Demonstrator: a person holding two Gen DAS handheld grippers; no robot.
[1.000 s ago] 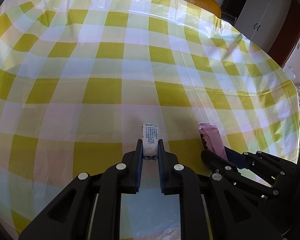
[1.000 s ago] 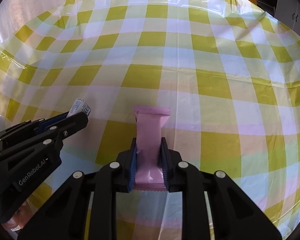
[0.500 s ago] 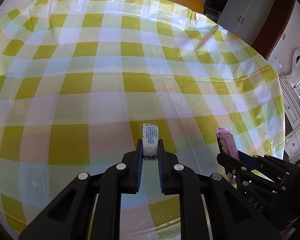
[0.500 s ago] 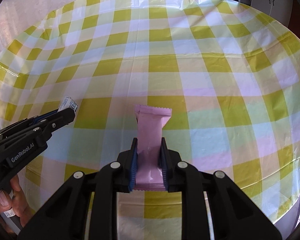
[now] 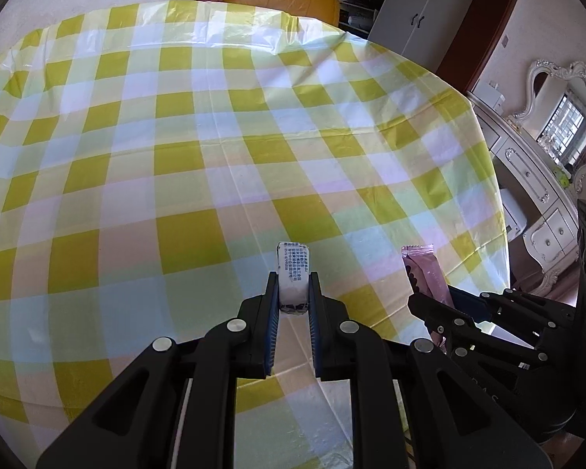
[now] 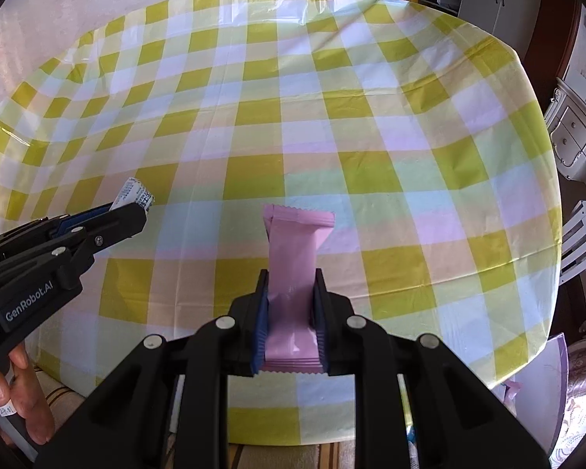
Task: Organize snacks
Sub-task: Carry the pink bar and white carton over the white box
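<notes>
The left claw [image 5: 293, 293] is clamped on a small white snack packet [image 5: 292, 273] with blue print, gripped low so that its long axis runs straight out past the tips. Just to its right, the right claw [image 6: 291, 308] is pinched on a pink wrapped bar [image 6: 297, 258], also held lengthwise, its crimped end jutting forward. Both snacks are carried clear above the counter [image 6: 332, 136], over its near edge, the two claws side by side and close together without touching. The checked cloth beneath shows no tray, box or other snack, so where these two should go lies outside either view; I would guess off the counter's near or right side, though that cannot be told from here. Neither hand is plainly nearer to any drop spot
</notes>
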